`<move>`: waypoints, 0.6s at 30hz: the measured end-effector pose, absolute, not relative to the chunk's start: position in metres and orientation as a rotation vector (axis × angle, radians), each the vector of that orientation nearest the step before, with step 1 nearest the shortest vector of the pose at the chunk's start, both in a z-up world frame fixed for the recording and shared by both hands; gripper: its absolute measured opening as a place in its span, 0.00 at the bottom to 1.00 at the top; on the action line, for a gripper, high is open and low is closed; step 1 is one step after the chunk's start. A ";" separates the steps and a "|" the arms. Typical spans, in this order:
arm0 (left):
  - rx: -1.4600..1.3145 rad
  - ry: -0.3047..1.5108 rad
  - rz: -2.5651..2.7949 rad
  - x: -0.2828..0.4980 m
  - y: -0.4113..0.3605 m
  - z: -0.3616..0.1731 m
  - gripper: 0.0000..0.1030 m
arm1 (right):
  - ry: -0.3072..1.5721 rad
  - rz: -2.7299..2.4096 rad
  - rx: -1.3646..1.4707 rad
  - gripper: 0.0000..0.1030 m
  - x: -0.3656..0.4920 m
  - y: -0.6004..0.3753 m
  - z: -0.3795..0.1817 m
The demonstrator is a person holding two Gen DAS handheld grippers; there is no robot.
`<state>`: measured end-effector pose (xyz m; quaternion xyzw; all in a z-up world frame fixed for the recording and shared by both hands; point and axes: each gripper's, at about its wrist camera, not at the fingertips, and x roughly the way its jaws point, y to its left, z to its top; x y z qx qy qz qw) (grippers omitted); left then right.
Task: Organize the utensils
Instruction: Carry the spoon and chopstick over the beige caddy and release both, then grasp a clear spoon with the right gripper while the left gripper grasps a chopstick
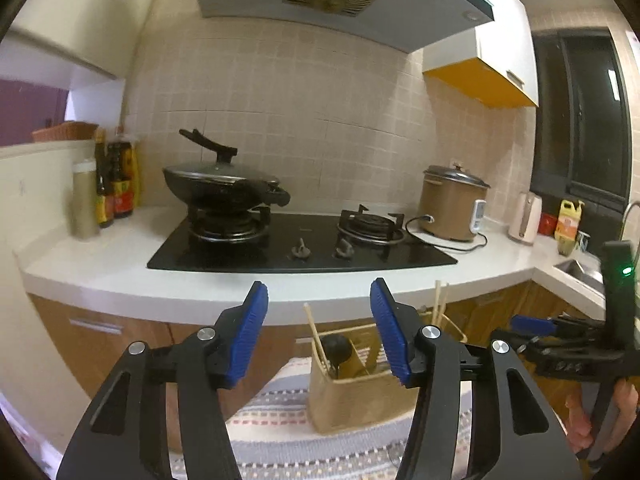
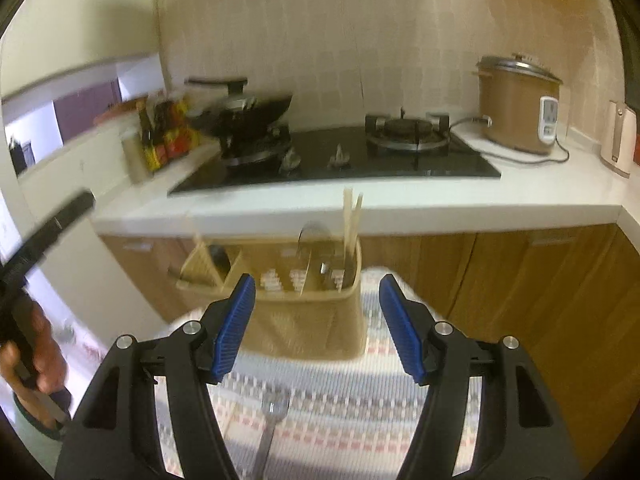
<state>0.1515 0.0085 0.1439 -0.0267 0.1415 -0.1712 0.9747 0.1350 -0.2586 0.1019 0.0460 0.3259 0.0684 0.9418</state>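
A tan utensil holder [image 1: 352,392] [image 2: 304,312] stands on a striped cloth [image 1: 276,420] [image 2: 344,412]. It holds chopsticks [image 2: 350,216], a black ladle [image 1: 336,346] and a metal spoon [image 2: 314,236]. A metal fork [image 2: 270,424] lies on the cloth in front of the holder, between my right gripper's arms. My left gripper [image 1: 318,332] is open and empty, above and in front of the holder. My right gripper [image 2: 318,326] is open and empty, above the fork. The right gripper also shows in the left wrist view [image 1: 532,326], at the right edge.
Behind the cloth runs a white counter [image 1: 100,276] with a black gas hob [image 1: 304,248], a lidded wok [image 1: 224,188], sauce bottles [image 1: 116,184], a rice cooker [image 1: 452,204] and a kettle [image 1: 528,218]. Wooden cabinet doors [image 2: 500,280] lie below. A sink [image 1: 580,270] is at right.
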 end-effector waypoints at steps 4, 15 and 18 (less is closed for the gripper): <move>0.025 0.422 -0.293 0.147 -0.001 0.143 0.52 | 0.869 0.202 0.102 0.59 0.143 -0.245 0.081; -0.046 0.891 -0.412 0.149 0.004 0.028 0.43 | 1.229 0.269 0.216 0.52 0.172 -0.226 -0.013; -0.030 0.954 -0.451 0.145 -0.004 -0.002 0.43 | 1.226 0.243 0.198 0.51 0.175 -0.218 -0.022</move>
